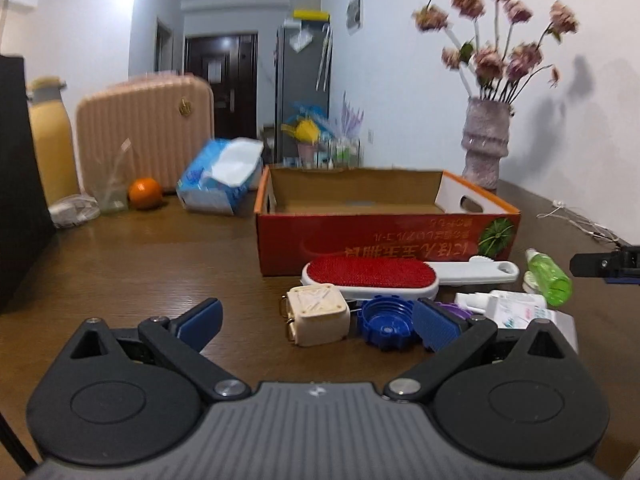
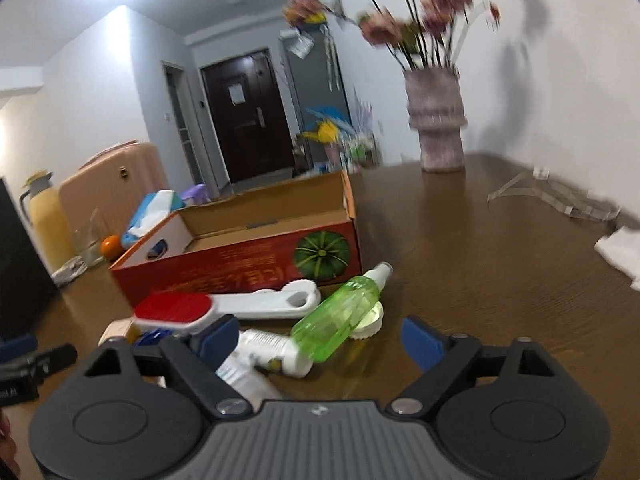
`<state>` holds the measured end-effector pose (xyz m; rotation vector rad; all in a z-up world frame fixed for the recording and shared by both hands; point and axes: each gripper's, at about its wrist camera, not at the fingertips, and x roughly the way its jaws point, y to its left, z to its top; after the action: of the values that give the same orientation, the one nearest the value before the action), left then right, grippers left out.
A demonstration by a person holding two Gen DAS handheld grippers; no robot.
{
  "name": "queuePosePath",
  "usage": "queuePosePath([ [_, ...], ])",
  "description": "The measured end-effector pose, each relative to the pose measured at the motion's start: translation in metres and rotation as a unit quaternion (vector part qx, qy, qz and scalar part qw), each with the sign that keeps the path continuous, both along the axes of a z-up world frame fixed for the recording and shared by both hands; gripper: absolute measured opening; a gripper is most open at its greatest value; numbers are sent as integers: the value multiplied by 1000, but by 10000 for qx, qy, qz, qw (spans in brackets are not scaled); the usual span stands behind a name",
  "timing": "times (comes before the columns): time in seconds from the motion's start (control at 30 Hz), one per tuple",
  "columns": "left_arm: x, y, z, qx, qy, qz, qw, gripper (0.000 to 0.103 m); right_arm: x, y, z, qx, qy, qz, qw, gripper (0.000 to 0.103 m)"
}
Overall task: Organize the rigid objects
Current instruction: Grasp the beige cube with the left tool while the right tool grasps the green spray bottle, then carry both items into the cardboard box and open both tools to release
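Green bottle (image 2: 340, 312) leans on a tube (image 2: 276, 354) before the box (image 2: 240, 256).
Right gripper (image 2: 320, 344), spread and empty, could knock it rolling; left gripper (image 1: 320, 320) released too.

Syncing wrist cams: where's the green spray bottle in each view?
Left wrist: green bottle at far right, lying on the table right of the lint brush.
Right wrist: green bottle at centre, lying tilted across a white tube, just ahead of the jaws.
Shared landmark: the red box behind it.
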<state>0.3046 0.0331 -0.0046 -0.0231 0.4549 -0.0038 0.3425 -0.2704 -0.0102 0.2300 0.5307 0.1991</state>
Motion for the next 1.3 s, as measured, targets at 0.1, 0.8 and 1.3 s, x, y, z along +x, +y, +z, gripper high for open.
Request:
queuePosePath([
  [0.1,27,2,-4,-126,301,50,9995,102,33,-7,-9,258,308,23,9992,71],
  [0.8,75,8,-26,-247,764,171,9966,48,88,15,-29,-659,461,439,9958,30],
  [1.3,15,13,5,-229,255,203,9992,42,37,10,12,-626,-171,318,9974,30],
])
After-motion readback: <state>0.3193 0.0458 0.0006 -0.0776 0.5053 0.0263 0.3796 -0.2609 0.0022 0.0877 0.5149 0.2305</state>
